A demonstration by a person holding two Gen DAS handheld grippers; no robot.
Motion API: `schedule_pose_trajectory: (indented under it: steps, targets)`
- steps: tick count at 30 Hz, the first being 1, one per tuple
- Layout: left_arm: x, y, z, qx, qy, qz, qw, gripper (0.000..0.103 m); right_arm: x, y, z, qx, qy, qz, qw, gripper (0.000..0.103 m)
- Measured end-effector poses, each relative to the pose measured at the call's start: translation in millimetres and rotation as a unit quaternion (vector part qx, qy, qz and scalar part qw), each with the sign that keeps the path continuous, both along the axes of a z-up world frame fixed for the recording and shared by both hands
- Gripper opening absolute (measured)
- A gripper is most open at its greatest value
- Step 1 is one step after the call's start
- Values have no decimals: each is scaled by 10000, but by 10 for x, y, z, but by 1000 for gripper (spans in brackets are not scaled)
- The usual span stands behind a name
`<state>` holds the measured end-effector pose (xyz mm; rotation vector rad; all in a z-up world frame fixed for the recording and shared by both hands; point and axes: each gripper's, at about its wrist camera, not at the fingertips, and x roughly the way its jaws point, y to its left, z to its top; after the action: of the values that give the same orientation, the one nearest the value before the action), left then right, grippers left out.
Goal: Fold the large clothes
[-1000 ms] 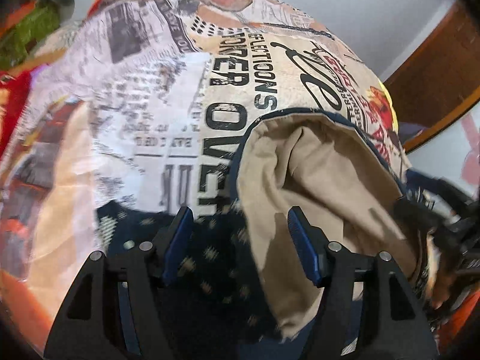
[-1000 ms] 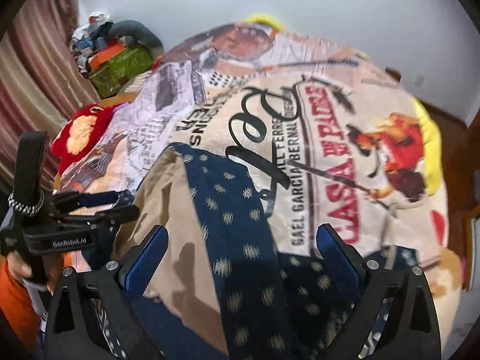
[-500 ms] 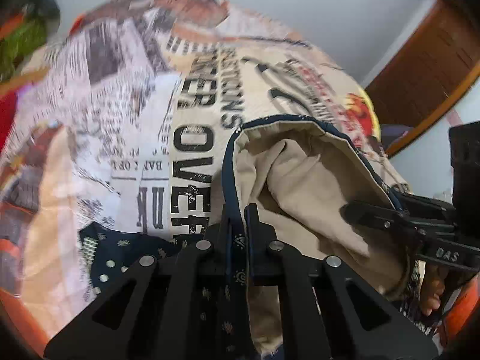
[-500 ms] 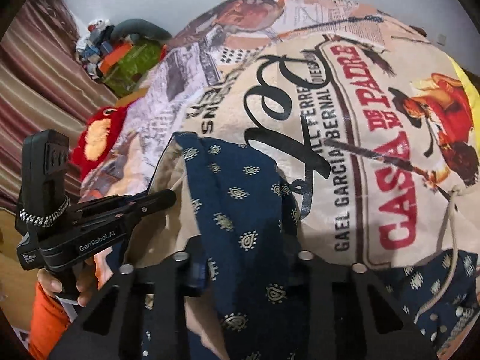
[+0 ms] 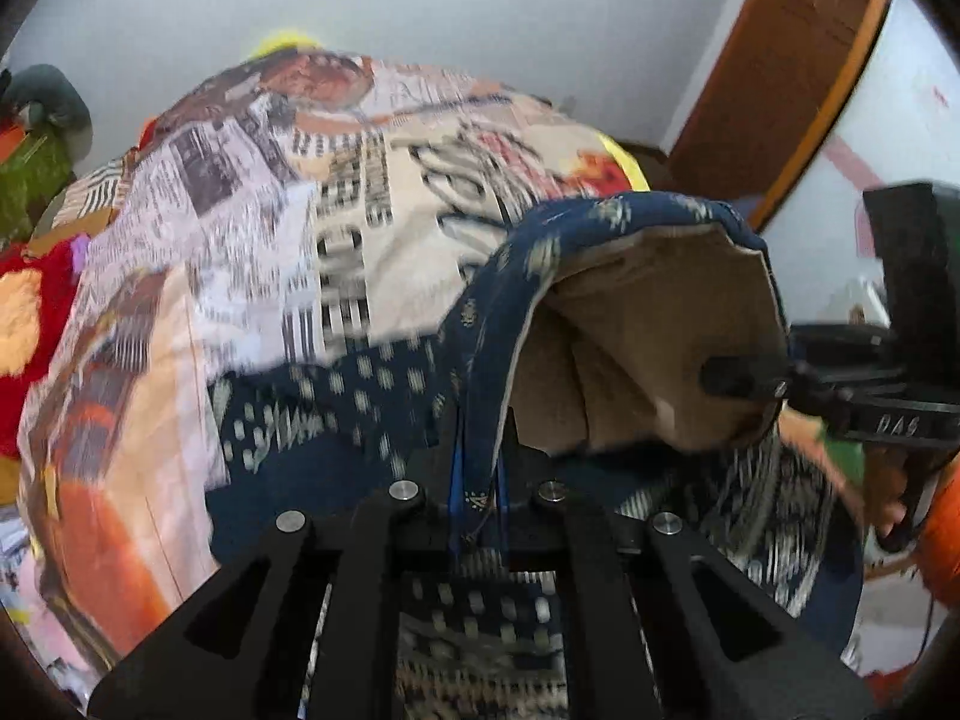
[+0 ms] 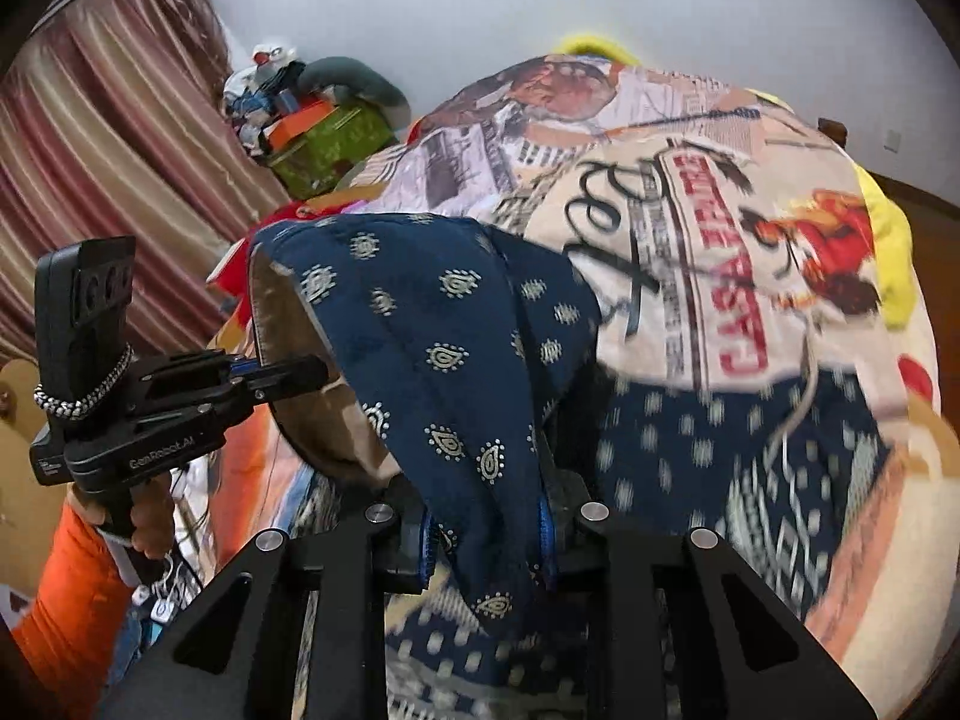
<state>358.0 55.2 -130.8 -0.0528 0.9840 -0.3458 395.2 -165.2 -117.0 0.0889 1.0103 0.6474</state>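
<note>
A navy garment with small cream motifs and a tan lining (image 5: 648, 324) lies on the printed bedspread (image 5: 252, 252). My left gripper (image 5: 477, 480) is shut on its navy hem and holds it lifted, with the tan inside facing me. My right gripper (image 6: 486, 531) is shut on another part of the same navy hem (image 6: 432, 348), which drapes over its fingers. Each gripper shows in the other's view: the right one (image 5: 744, 375) at the right of the left wrist view, the left one (image 6: 288, 372) at the left of the right wrist view. The rest of the garment (image 6: 708, 456) trails on the bed.
A red and orange plush (image 5: 24, 300) lies at the bed's left side. A green box with clutter (image 6: 324, 144) stands by the striped curtain (image 6: 102, 138). A wooden door (image 5: 780, 66) is at the far right. The person's orange sleeve (image 6: 66, 588) is at lower left.
Both grippers closed on the garment's hem, then lifted it off the bed. The hem now hangs raised between them, and both views are tilted upward.
</note>
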Motion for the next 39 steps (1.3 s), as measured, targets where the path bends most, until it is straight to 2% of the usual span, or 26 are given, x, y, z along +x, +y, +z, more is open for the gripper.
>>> schedule_pose_trajectory:
  steps: [6,9,12,14,18,21,23,26,30,32,35,39]
  targets:
    - [-536,-71,-274,215,279,-74,9994,7,-575,-108,-150,-275,90,79,9995,23]
    - [-745,-70,-406,224,489,-65,9985,9,-774,-142,-261,-357,362,125,9986,23]
    - [-913,-21,-478,103,627,-22,9980,18,-926,-152,-342,-574,610,152,9964,23]
    - [-1021,27,-504,27,707,13,9975,29,-1049,-176,-383,-750,673,179,9948,23]
    - [-1226,141,-472,105,712,65,9974,34,-1261,-290,-346,-967,505,167,9939,24]
    - [-1303,238,-324,224,534,158,9982,35,-1361,-430,-276,-821,637,204,9944,42]
    - [-1311,291,-157,304,312,241,9988,43,-1434,-536,-206,-761,537,158,9955,61]
    - [-1207,334,118,362,-98,432,9984,58,-1464,-629,-46,-761,264,-62,9967,70]
    - [-885,314,387,320,-407,563,9971,66,-1287,-685,220,-483,83,-355,9982,71]
    - [-647,263,444,285,-481,585,9967,70,-1125,-647,336,-367,-52,-475,9982,79]
    - [-269,217,377,105,-294,568,9979,71,-902,-534,405,-302,-176,-533,9980,81]
    - [224,170,86,-144,258,566,9980,71,-514,-409,309,-186,84,-586,9981,82]
